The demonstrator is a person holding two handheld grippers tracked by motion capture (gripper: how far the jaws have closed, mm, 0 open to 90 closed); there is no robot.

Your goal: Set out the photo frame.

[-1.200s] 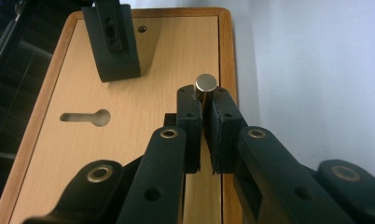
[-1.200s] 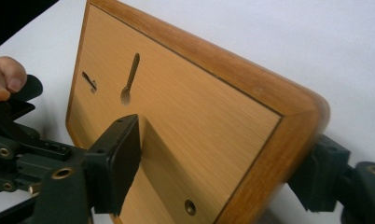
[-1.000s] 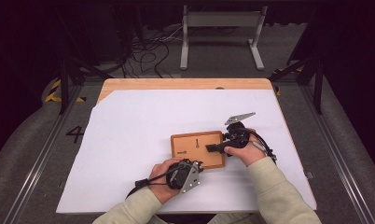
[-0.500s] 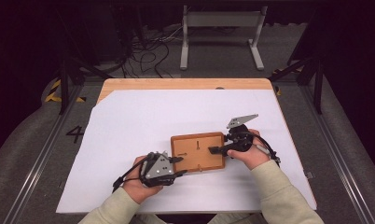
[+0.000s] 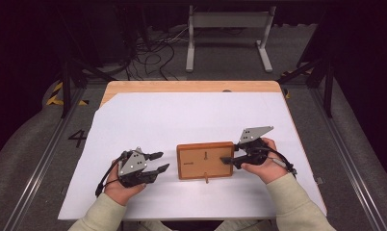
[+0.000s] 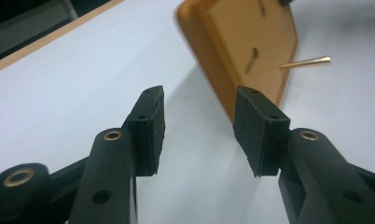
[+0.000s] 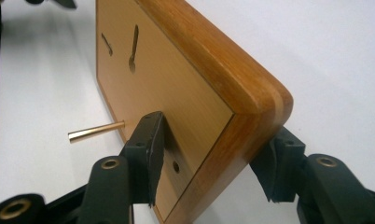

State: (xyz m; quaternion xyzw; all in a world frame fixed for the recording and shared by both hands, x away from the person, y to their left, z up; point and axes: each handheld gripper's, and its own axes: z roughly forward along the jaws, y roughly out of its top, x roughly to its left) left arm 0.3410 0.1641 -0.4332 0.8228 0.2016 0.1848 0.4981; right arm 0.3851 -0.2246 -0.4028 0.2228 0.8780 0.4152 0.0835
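Wooden frame (image 5: 204, 160) flat, long axis crosswise, brass peg (image 5: 207, 180) toward person.

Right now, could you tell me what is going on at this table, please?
A person is working on a flat wooden box on the white-covered table, with a tool in each hand. The right tool straddles the box's right edge, one jaw above and one below, and has just been closing. The left tool sits apart to the box's left, jaws just opened, with nothing between them. A thin brass rod sticks out of the box's side.
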